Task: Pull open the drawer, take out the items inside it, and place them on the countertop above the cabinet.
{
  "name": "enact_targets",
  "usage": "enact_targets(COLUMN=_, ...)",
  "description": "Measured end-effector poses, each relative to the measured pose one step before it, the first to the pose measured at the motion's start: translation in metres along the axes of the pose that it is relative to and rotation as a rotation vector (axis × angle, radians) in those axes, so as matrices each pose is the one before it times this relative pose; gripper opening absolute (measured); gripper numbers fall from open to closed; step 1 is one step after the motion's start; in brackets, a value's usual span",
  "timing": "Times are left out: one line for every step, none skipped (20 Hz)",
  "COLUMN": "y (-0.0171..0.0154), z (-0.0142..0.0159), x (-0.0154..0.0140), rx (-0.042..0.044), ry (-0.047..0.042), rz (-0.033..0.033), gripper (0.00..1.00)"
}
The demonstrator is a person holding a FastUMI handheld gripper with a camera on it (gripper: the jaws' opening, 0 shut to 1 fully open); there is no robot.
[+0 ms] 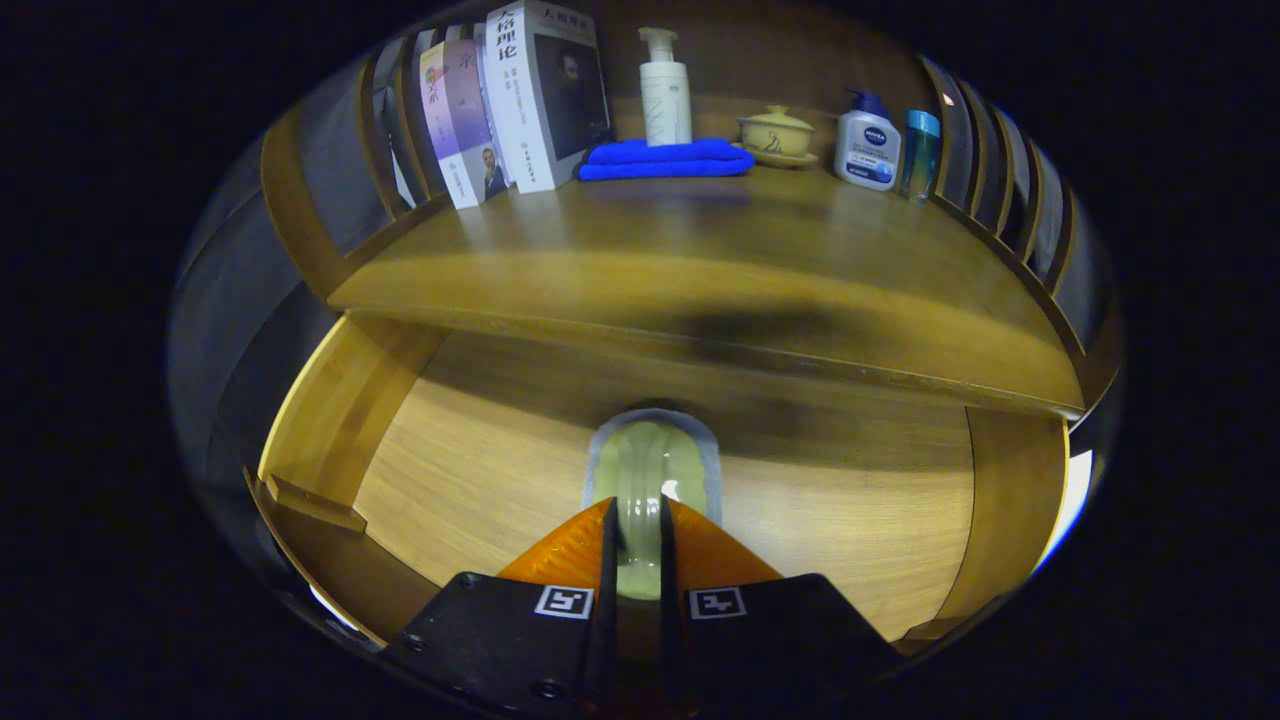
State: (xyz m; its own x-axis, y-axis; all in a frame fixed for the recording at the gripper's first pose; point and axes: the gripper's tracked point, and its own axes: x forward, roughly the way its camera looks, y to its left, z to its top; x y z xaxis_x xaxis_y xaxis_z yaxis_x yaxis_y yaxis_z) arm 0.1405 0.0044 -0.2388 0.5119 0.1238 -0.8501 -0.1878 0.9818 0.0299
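Countertop (700, 250): a wooden surface seen above the open drawer.
Drawer (480, 470): pulled open, its wooden floor exposed below the countertop.
Books (510, 100): stood upright at the far left.
Blue towel (665, 160): folded, laid just right of the books.
Green cup (650, 480): held inside the drawer.
Gripper (638, 540): fingers narrowed, both pressed on the cup.

Place: a home-like room, bedroom or bathroom corner | Signs: wooden cabinet countertop (700, 260) with upright books (520, 100), folded blue towel (665, 160), pump lotion bottles (665, 90), lidded ceramic cup (777, 132) | Below: open wooden drawer (480, 470)
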Motion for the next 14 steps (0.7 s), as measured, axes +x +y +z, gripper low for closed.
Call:
enact_targets(y=-0.00009, z=-0.00332, x=-0.00357, rx=-0.00269, ry=-0.00528, rz=0.00951, gripper=0.21)
enact_targets(y=0.00223, z=0.00262, x=-0.00097, rx=-0.00730, ry=-0.01748, rz=0.00909, gripper=0.13)
enact_targets(y=0.00520, z=-0.00274, x=-0.00081, rx=-0.00008, ry=-0.01073, rz=0.02280, gripper=0.12)
enact_targets(y=0.00575, z=-0.00139, x=-0.00445, rx=0.01350, ry=0.00070, rz=0.02942, gripper=0.12)
enact_targets(y=0.00527, z=-0.00162, x=-0.00653, rx=0.01853, ry=-0.00781, rz=0.02459, gripper=0.12)
enact_targets(y=0.00147, z=0.00100, x=-0.00493, rx=0.00216, ry=-0.01378, rz=0.00076, gripper=0.12)
enact_targets(y=-0.00214, z=-0.00221, x=-0.00616, rx=-0.02445, ry=-0.00597, rz=-0.01483, gripper=0.12)
enact_targets(y=-0.00177, z=-0.00048, x=-0.00734, rx=-0.03358, ry=-0.00908, rz=-0.01381, gripper=0.12)
enact_targets(y=0.00045, z=-0.00090, x=-0.00892, rx=-0.02390, ry=-0.01291, rz=-0.00676, gripper=0.12)
enact_targets(y=0.00255, z=0.00065, x=-0.00818, rx=-0.00701, ry=-0.01125, rz=0.00895, gripper=0.12)
enact_targets(y=0.00232, z=0.00175, x=-0.00839, rx=0.00498, ry=-0.02380, rz=0.00619, gripper=0.12)
enact_targets(y=0.00054, z=0.00311, x=-0.00837, rx=-0.00248, ry=-0.02267, rz=0.00272, gripper=0.12)
enact_targets(y=-0.00109, z=0.00205, x=-0.00866, rx=-0.01226, ry=-0.02322, rz=-0.00639, gripper=0.12)
enact_targets(y=-0.00191, z=0.00497, x=-0.00842, rx=-0.01769, ry=-0.02717, rz=-0.01138, gripper=0.12)
